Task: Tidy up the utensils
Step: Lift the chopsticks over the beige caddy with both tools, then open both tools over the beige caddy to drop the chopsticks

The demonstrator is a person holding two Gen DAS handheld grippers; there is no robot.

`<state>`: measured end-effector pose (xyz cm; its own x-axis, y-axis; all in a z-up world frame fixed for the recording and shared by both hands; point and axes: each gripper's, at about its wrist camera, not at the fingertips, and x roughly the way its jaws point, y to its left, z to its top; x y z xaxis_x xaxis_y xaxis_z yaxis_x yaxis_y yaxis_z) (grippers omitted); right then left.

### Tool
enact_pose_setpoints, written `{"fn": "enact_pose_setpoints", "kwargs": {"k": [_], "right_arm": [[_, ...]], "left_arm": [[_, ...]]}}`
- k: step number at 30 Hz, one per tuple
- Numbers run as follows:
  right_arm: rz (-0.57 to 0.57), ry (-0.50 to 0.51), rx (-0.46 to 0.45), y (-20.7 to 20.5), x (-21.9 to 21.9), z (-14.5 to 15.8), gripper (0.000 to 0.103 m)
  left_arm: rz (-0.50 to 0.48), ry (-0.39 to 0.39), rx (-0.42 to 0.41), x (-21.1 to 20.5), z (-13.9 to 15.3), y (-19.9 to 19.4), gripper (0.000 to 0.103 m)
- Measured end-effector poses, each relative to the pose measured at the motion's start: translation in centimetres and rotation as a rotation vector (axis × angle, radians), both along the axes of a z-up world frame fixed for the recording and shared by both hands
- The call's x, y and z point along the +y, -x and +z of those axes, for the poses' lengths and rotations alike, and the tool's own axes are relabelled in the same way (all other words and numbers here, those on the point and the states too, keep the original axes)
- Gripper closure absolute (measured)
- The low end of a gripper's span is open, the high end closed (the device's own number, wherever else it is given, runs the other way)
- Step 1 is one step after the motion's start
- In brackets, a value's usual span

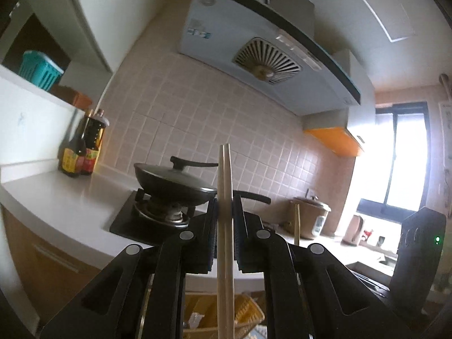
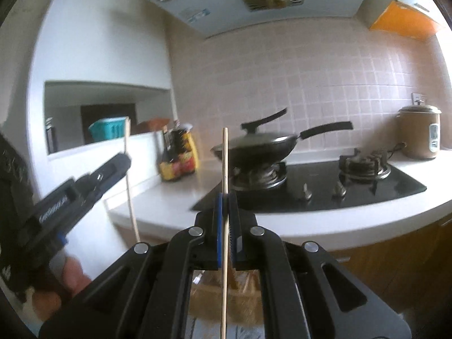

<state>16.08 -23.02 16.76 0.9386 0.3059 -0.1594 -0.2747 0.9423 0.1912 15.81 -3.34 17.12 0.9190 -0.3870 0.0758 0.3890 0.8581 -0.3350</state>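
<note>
My left gripper (image 1: pixel 225 206) is shut on a pair of wooden chopsticks (image 1: pixel 225 175) that stand upright between its pads, held in the air before the counter. It also shows at the left of the right wrist view (image 2: pixel 124 158), with its chopsticks (image 2: pixel 130 192) upright. My right gripper (image 2: pixel 225 197) is shut on a single thin wooden chopstick (image 2: pixel 225 163), also upright. A yellow slotted basket (image 1: pixel 248 310) lies below the left gripper, partly hidden by the fingers.
A black lidded wok (image 2: pixel 254 144) sits on the left burner of a black gas hob (image 2: pixel 325 186) in the white counter (image 2: pixel 175 195). Sauce bottles (image 2: pixel 178 158) stand at the wall. A brown rice cooker (image 2: pixel 419 132) is at the right. A range hood (image 1: pixel 254 50) hangs above.
</note>
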Motion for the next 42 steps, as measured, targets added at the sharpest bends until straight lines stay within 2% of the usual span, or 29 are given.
{"fn": "enact_pose_setpoints", "kwargs": {"k": [3,10,13,15,22,27,29,31,35,36,39,41,42], "right_arm": [[-0.058,-0.005,-0.026,-1.9,-0.7,0.4,0.100],[-0.103,-0.050,-0.055,-5.5,-1.9,-0.9,0.100],[-0.174,0.012,-0.123,-5.4,-1.1,-2.1,0.100],[-0.171,0.044,-0.130,-5.7,-0.5,-3.0,0.100],[-0.153,0.084,-0.162,-5.2,0.3,-5.6,0.100],[-0.115,0.053,-0.099,-4.7,-0.6,-6.5,0.099],[-0.104,0.034,-0.074,-4.3,-1.0,-6.4,0.094],[-0.102,0.020,-0.059,-3.5,-1.6,-6.2,0.081],[-0.106,0.004,-0.027,-1.3,-2.6,-5.8,0.065],[-0.109,-0.002,-0.013,-0.5,-2.9,-5.7,0.059],[-0.121,-0.002,0.007,1.5,-3.3,-5.6,0.055],[-0.123,-0.004,0.023,2.9,-3.4,-5.8,0.052],[-0.127,-0.005,0.034,3.8,-3.3,-6.0,0.046]], "left_arm": [[0.067,0.008,-0.002,-1.3,-0.2,-1.8,0.094],[0.175,0.009,-0.035,-3.0,-1.4,-4.8,0.094],[0.214,0.011,-0.032,-3.7,-2.7,-5.5,0.094],[0.237,-0.001,-0.023,-4.3,-3.7,-6.0,0.094],[0.225,-0.013,0.022,-4.5,-6.3,-7.4,0.093],[0.202,0.021,0.053,-3.0,-6.7,-7.4,0.090],[0.187,0.019,0.068,-2.5,-6.5,-7.1,0.086],[0.168,0.013,0.076,-1.9,-6.2,-6.5,0.085],[0.129,-0.005,0.073,-0.8,-5.3,-4.4,0.067],[0.112,-0.016,0.070,-0.3,-5.1,-3.5,0.065],[0.092,-0.058,0.065,0.6,-4.5,-1.0,0.060],[0.081,-0.087,0.060,1.2,-4.3,0.7,0.053],[0.079,-0.101,0.053,1.5,-4.3,1.7,0.051]]}}
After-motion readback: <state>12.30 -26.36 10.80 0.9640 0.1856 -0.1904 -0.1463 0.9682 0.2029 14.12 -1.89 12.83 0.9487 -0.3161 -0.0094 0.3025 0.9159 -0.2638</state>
